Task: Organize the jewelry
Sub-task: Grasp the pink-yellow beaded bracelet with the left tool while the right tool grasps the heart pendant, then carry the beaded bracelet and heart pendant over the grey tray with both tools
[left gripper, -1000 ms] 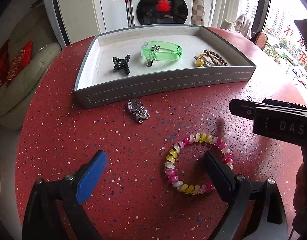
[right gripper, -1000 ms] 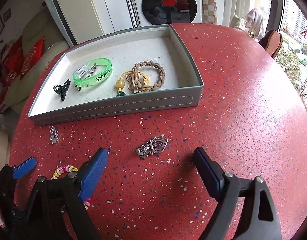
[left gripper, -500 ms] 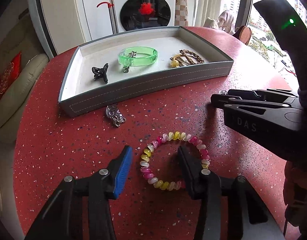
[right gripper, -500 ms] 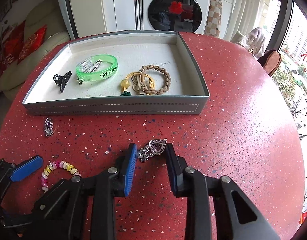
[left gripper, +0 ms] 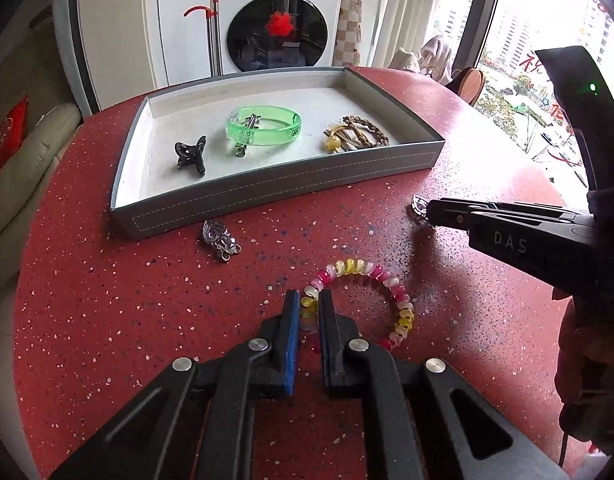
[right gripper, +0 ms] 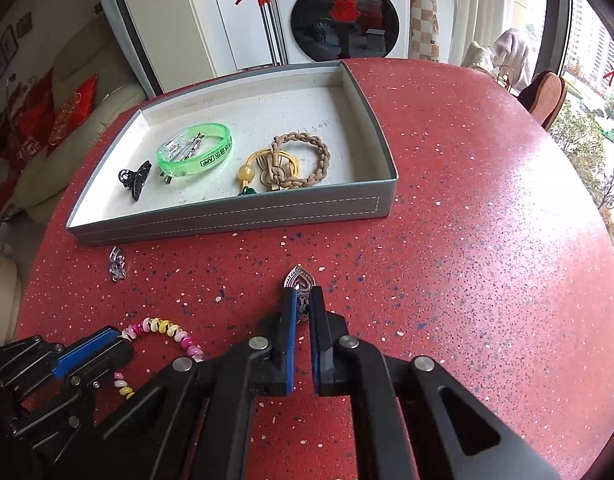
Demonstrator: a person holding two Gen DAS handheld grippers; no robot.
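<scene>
Black claw hair clip (left gripper: 191, 155) sat at the left end of the grey stitched tray with white lining (left gripper: 267, 192), on the red speckled round table (left gripper: 107, 300). Next over in the tray: translucent green plastic bangle (left gripper: 263, 127) with a small metal clip lying across its left side, then a tan braided cord bracelet (right gripper: 305, 158) overlapping a gold cord loop with a yellow bead (right gripper: 246, 172), near the tray's right end. On the table just in front of the tray's left part lay a small silver pendant with a purple stone (left gripper: 221, 239), loose, touching neither gripper. Nearer the camera, the left gripper (left gripper: 308, 312) was clamped on the pink, white and yellow beaded bracelet (left gripper: 387, 280): both pads pinched the left side of the loop, a yellow bead visible between them, the rest of the loop lying flat on the table to the right of the fingers. Further right, the right gripper (right gripper: 303, 298) was closed on a silver heart-shaped filigree pendant (right gripper: 300, 280), the heart's tip sticking out beyond the fingertips, at table level in front of the tray's right part; couldn't tell whether it was touching the surface or lifted. The two grippers were near each other, apart, not touching. White front-load washing machine (right gripper: 339, 8) stood behind the table.
</scene>
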